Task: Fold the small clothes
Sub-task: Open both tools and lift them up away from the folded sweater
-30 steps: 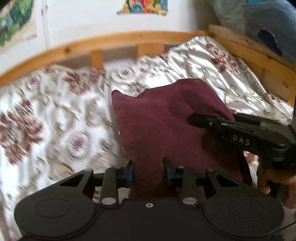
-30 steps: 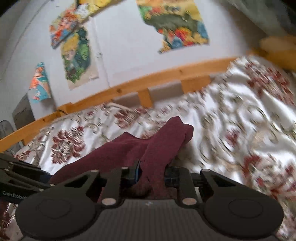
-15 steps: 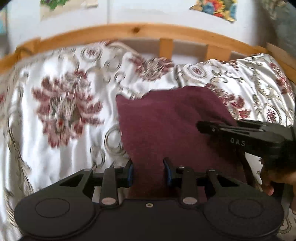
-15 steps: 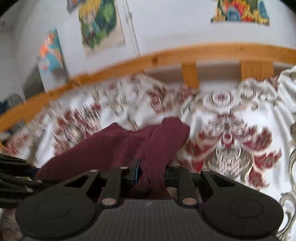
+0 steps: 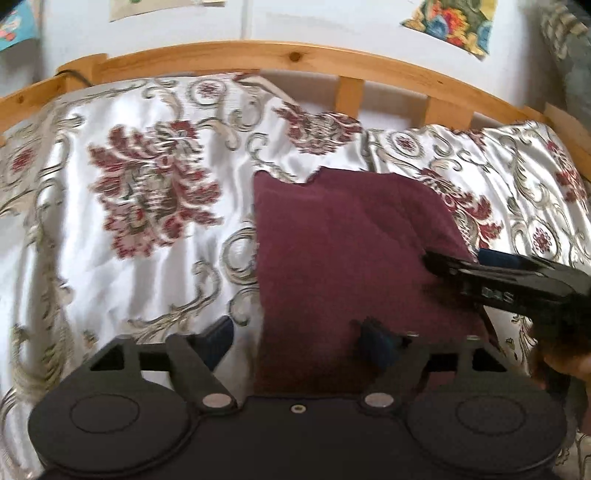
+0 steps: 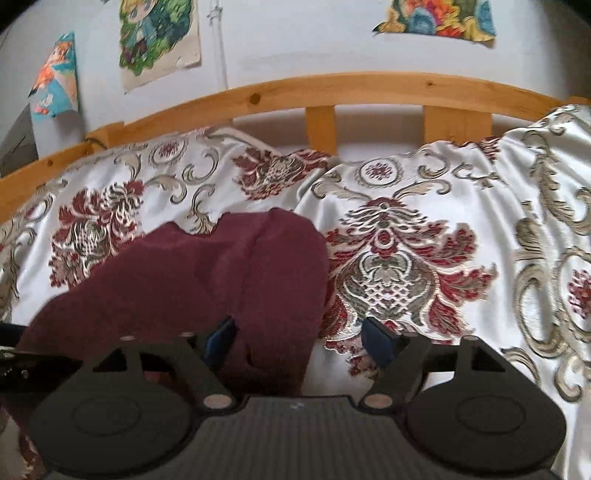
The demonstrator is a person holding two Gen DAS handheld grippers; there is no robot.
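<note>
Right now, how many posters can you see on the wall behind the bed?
3: an orange-and-blue poster at far left, a green poster just right of it, and a multicoloured poster at upper right. Others may lie outside the frame.

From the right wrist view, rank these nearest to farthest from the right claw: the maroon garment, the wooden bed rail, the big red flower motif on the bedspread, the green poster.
1. Maroon garment: lies between the open fingers of the right claw, left of centre.
2. Red flower motif: on the bedspread, ahead and right.
3. Wooden bed rail: across the far edge.
4. Green poster: on the wall behind the rail, upper left.
</note>
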